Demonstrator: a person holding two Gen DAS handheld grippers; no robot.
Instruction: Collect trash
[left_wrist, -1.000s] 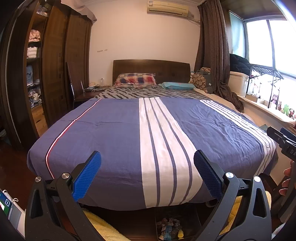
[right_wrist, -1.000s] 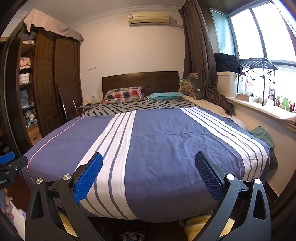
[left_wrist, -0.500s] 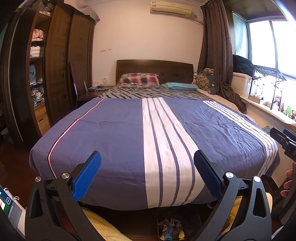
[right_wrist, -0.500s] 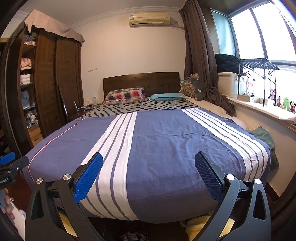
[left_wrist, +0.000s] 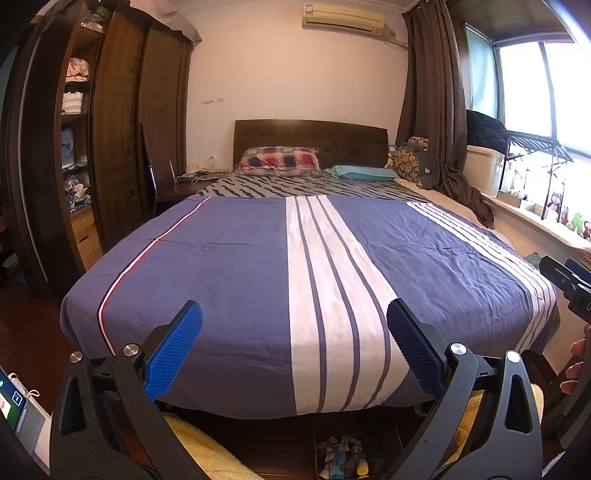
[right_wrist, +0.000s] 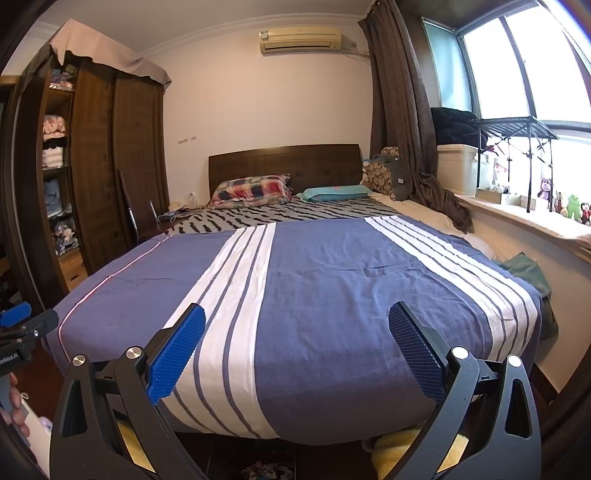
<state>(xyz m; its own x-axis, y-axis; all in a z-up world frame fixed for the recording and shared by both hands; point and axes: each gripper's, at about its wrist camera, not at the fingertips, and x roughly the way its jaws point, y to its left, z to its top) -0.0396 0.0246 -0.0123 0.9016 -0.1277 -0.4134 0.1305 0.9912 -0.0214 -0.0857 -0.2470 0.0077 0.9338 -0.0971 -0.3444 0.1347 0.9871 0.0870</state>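
At the foot of the bed (left_wrist: 229, 258), the left gripper (left_wrist: 294, 345) and right gripper (right_wrist: 297, 347) are held level, jaws spread wide, holding nothing. Crumpled wrappers (left_wrist: 341, 452) lie on the floor under the bed edge. Step in hand: approach. Next move likely requires lowering toward that litter.

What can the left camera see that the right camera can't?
Only the left view shows the crumpled wrappers on the floor under the bed's foot, plus the right tongs at its edge. Only the right view shows the green cloth beside the bed, and the left tongs at its edge. Both show the striped blue cover, the plaid pillow and open, empty tongs in front.
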